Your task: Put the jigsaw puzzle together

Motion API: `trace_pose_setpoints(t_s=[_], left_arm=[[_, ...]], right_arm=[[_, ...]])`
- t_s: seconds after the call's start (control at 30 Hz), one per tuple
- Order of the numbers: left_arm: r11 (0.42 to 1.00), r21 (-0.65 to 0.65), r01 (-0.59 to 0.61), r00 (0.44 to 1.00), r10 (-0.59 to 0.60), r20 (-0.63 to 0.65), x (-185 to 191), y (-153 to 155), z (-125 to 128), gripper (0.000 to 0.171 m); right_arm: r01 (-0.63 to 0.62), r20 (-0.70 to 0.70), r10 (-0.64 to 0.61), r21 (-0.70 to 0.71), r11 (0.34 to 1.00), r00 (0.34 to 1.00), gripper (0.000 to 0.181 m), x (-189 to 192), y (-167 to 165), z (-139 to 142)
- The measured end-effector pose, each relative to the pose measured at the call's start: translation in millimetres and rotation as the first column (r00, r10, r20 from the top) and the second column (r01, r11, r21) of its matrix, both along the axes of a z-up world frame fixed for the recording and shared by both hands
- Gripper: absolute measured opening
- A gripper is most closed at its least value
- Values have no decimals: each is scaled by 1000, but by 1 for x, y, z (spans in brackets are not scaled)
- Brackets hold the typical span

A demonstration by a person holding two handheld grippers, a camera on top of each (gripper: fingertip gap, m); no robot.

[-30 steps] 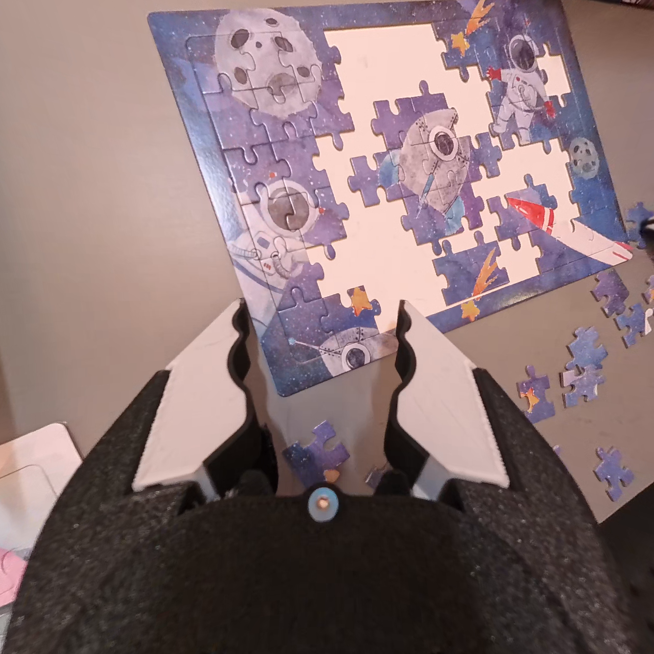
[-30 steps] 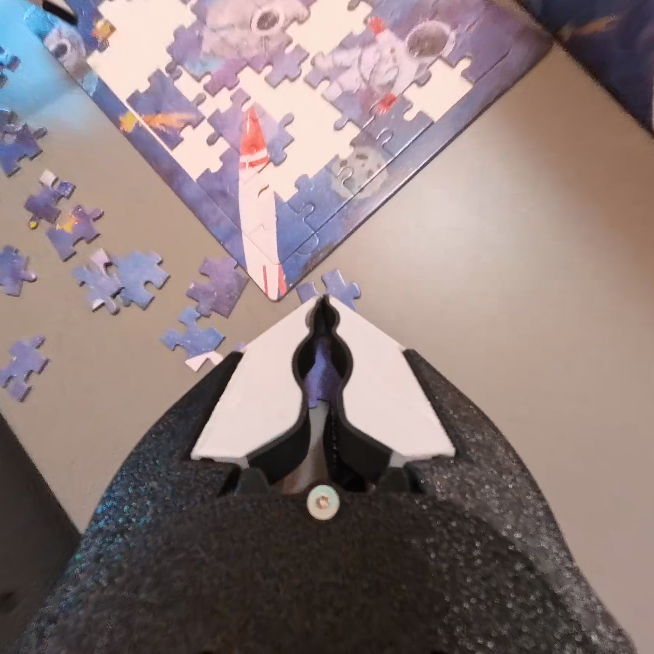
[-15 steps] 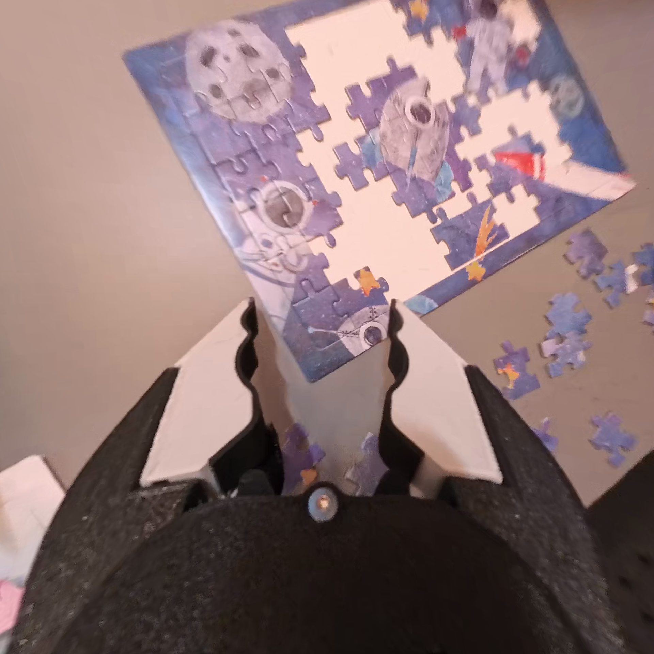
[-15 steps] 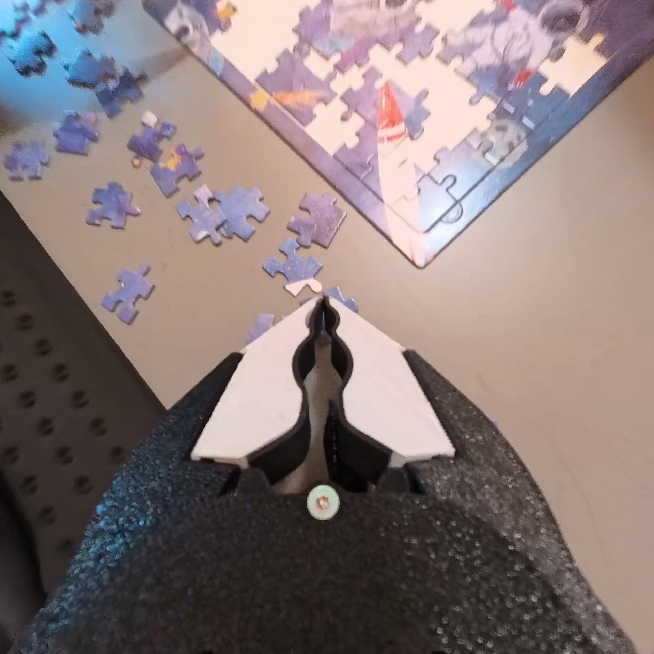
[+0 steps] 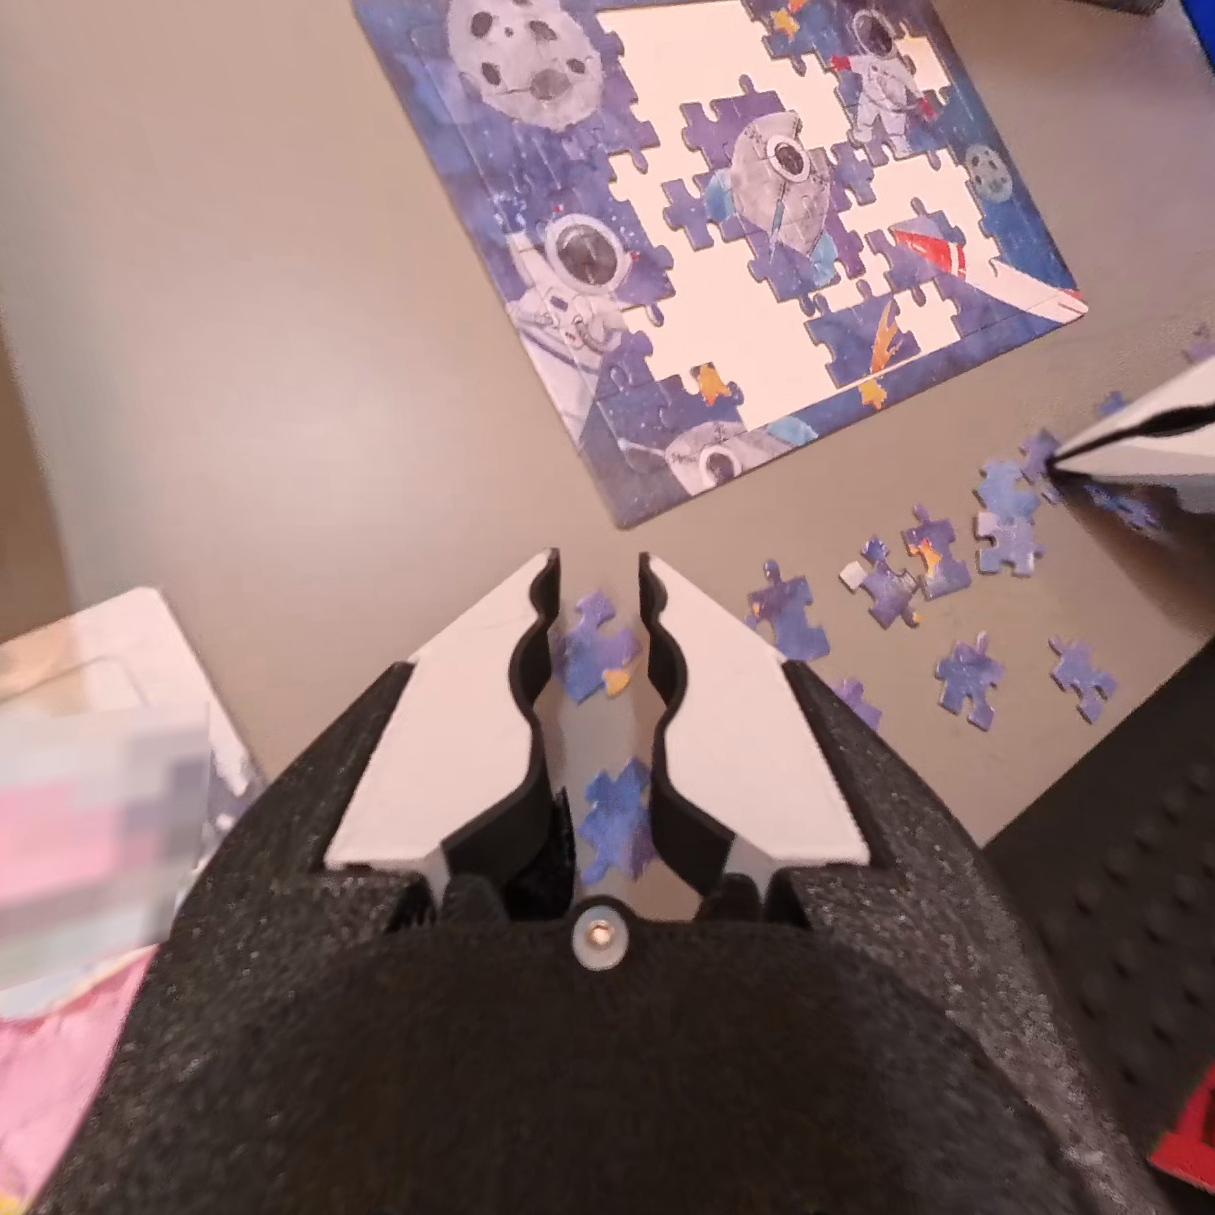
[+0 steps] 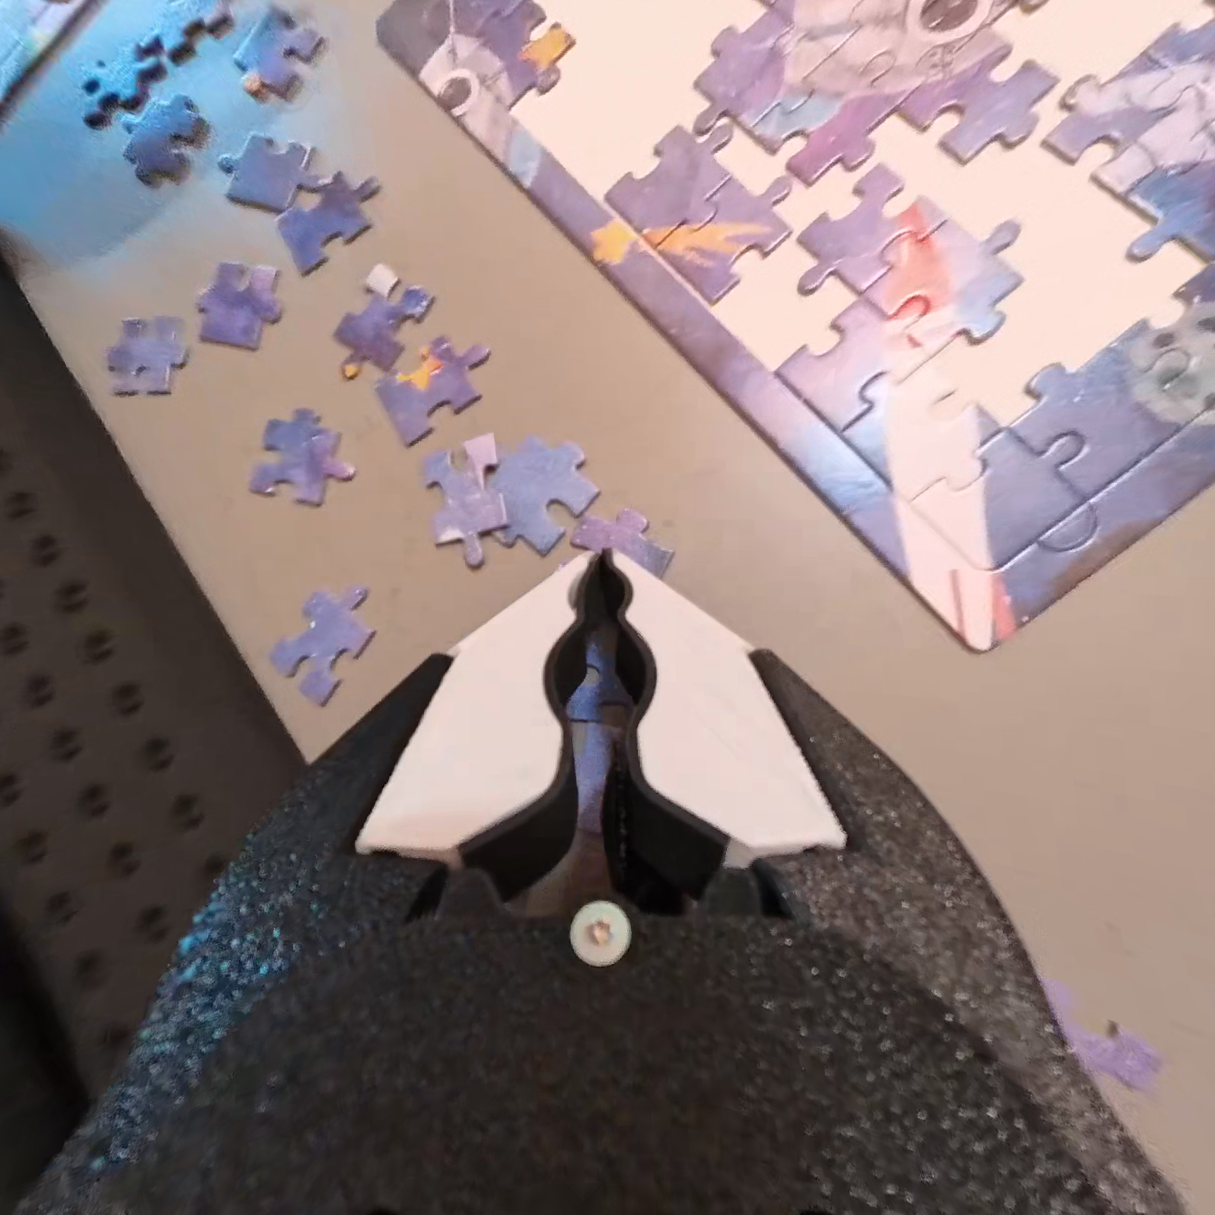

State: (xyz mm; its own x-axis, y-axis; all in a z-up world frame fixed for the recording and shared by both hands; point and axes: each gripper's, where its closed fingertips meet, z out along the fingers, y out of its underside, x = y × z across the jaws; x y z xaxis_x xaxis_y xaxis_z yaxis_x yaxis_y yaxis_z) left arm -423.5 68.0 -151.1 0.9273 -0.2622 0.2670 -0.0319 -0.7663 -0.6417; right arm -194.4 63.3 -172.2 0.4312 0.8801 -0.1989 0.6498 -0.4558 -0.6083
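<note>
The left hand-held gripper (image 5: 598,565) is held spread, its jaws either side of a loose blue piece with an orange mark (image 5: 595,647) on the counter (image 5: 263,329), just short of the puzzle board (image 5: 710,250). For a clean pick, the jaws are best closed squarely on that piece alone. The right hand-held gripper (image 6: 601,562) is pressed together, a purple piece (image 6: 624,536) lying at its tip; whether anything is pinched cannot be told. About a dozen loose pieces are counted beside the board; roughly eight gaps remain.

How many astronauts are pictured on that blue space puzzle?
2: a large white astronaut by the blue puzzle board's left border, a small one near its top right. Unfilled gaps may hide more.
</note>
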Motion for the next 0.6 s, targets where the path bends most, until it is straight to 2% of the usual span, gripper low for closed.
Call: trace_pose_setpoints(t_s=[0.07,0.1,0.2,0.27,0.37,0.47,0.6], left_arm=[[1000,11,6,999,-5,-33,7,13,-1,25],[1000,16,-2,998,2,-58,8,21,-2,25],[1000,19,20,993,-18,-116,16,34,-3,23],[999,14,41,986,-38,-163,20,36,-8,11],[999,-8,33,979,-34,-201,23,32,-21,1],[1000,5,23,985,-22,-173,29,25,-21,0],[997,-26,72,980,-75,-183,41,7,-21,0]], right_arm=[[-12,-3,12,4,1000,1000,0,1,-3,5],[10,-23,-10,31,999,1000,0,3,7,13],[171,-12,-171,146,974,985,0,22,68,23],[230,29,-238,178,957,971,0,34,98,11],[232,54,-242,153,961,969,1,38,96,2],[223,59,-235,162,961,970,0,44,79,3],[238,71,-249,139,961,966,0,56,61,3]])
